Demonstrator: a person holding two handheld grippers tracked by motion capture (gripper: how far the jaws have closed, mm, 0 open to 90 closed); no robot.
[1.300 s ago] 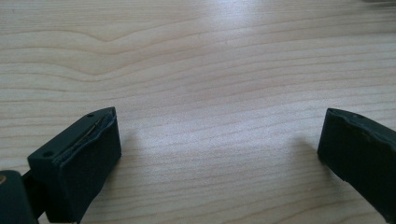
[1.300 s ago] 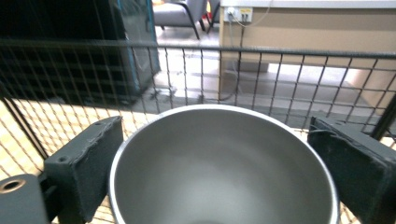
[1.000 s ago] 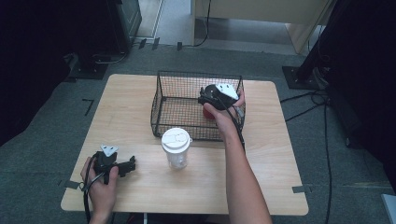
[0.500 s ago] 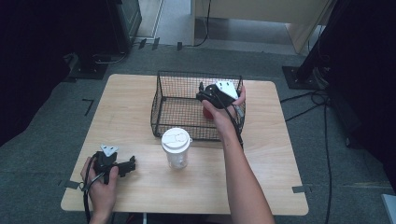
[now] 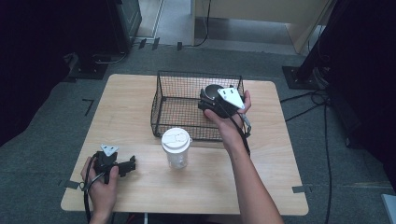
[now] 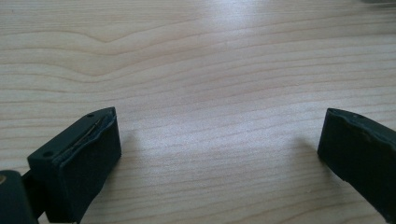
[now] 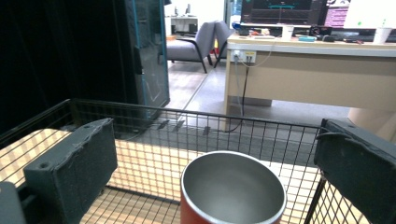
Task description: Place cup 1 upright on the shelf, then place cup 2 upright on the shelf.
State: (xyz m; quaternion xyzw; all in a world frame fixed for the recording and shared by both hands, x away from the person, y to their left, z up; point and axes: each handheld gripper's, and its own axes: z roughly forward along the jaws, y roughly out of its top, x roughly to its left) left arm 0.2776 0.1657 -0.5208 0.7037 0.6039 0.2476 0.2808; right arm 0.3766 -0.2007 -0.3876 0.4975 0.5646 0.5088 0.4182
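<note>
The red metal cup w/ a steel-lined inside (image 7: 232, 196) stands upright in the black wire-mesh basket (image 5: 180, 100), at its right end near the far rim, mouth up. The right gripper (image 7: 219, 172) hovers over it; in the right gripper view the cup sits dead centre between the two jaws, which are spread wide, wider than the rim, holding nothing and not touching it. Long axis is vertical, so I'd judge a grip across the wall from the sides is what's next, w/ the right hand by far the nearer. The left gripper (image 5: 122, 165) rests on the light wooden table (image 5: 280, 186) at front left, well apart, jaws wide open over bare wood. A clear plastic cup w/ a white lid (image 5: 176, 147) stands just in front of the basket. Cup's lower body is cut off in the right gripper view and mostly hidden by the hand from above.
</note>
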